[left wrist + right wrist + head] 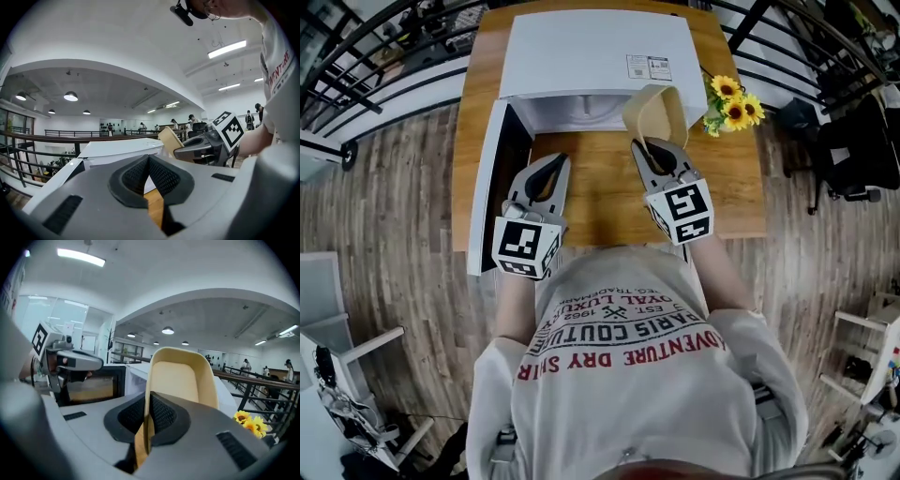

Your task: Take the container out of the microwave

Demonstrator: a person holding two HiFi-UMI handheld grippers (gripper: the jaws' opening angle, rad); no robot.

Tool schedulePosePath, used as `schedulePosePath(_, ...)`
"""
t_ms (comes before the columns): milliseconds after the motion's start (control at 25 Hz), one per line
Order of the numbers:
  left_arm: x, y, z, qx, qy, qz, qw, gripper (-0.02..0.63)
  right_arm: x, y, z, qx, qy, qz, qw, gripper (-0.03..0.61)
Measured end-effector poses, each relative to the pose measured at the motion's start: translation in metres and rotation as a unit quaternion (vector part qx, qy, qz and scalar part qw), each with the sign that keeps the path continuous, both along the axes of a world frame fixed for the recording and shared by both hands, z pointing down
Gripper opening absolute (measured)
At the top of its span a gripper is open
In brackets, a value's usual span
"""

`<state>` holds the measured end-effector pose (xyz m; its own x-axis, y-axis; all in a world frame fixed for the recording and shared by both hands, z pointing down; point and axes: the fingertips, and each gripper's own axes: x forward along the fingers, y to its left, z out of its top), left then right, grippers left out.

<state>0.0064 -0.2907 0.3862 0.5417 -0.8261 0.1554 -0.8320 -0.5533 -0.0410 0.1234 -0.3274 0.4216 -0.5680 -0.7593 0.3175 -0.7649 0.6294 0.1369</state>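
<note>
A white microwave (591, 52) stands on the wooden table (736, 192), its door (487, 187) swung open to the left. My right gripper (649, 145) is shut on the rim of a beige container (654, 112) and holds it up on edge, outside and in front of the microwave's opening. In the right gripper view the container's wall (180, 376) rises from between the pads. My left gripper (560, 159) hovers beside it to the left, shut, with nothing between its pads (159, 176). From the left gripper view the container (169, 139) shows at the right.
A bunch of sunflowers (731, 103) stands at the table's right edge, close to the microwave. The open door sticks out past the table's front left. Black railings (366, 56) and wooden flooring surround the table. Several people stand far off in the room.
</note>
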Motion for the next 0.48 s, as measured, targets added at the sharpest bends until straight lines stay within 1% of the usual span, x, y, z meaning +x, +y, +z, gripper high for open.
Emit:
schedulePosePath(240,-0.001,-0.011,-0.006,0.009,-0.001,0.004,1.0,0.014,0.024,-0.006,-0.026,0.043,-0.044,0.057,0.996,0.032)
schedulePosePath(400,-0.007,-0.017,-0.011,0.015,-0.002,-0.003,0.9999,0.014,0.035,-0.009,-0.044,0.084,-0.063,0.077,0.991,0.029)
schedulePosePath(480,-0.009,-0.019,-0.013,0.016,-0.002,-0.005,0.9998,0.014,0.039,-0.013,-0.05,0.092,-0.073,0.085,0.989,0.029)
